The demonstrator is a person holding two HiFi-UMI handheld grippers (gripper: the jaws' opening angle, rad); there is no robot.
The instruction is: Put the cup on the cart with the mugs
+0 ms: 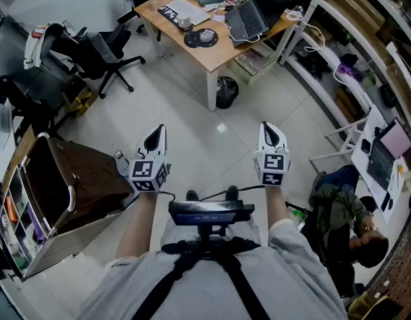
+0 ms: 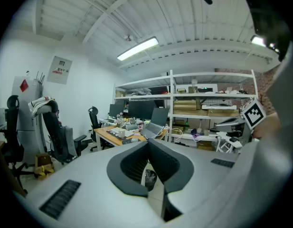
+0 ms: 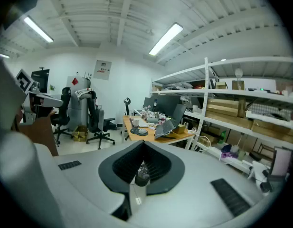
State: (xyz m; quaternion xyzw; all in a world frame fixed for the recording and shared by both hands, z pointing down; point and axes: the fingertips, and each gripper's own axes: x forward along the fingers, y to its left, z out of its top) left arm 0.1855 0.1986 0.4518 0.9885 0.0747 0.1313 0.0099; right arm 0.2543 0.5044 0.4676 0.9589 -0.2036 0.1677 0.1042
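Both grippers are held out in front of the person's chest, side by side and well apart, over open floor (image 1: pixel 198 122). The left gripper (image 1: pixel 156 137) has its fingers (image 2: pixel 132 163) pressed together at the tips, with nothing between them. The right gripper (image 1: pixel 270 135) is the same: its fingers (image 3: pixel 160 167) meet tip to tip and hold nothing.

Just left of the left gripper, beside the person's left arm, stands the brown cart (image 1: pixel 78 179), with a metal rail along one side. What it carries cannot be made out. On the other side, to the right of the right gripper, a second person (image 1: pixel 345 225) sits low by the wall.

Farther out, a black bin (image 1: pixel 226 92) stands on the floor, just beside the leg at the table's near corner. The wooden table (image 1: pixel 218 60) is crowded. A small pale cup (image 1: pixel 185 23) stands near the middle of its top, between a keyboard (image 1: pixel 170 12) and a round black pad (image 1: pixel 202 39). It is well apart from the cart and from both grippers. An open laptop (image 1: pixel 248 20) sits toward the table's right end.

Black office chairs (image 1: pixel 102 52) stand left of the table, and shelves (image 1: pixel 355 42) run along the right wall.
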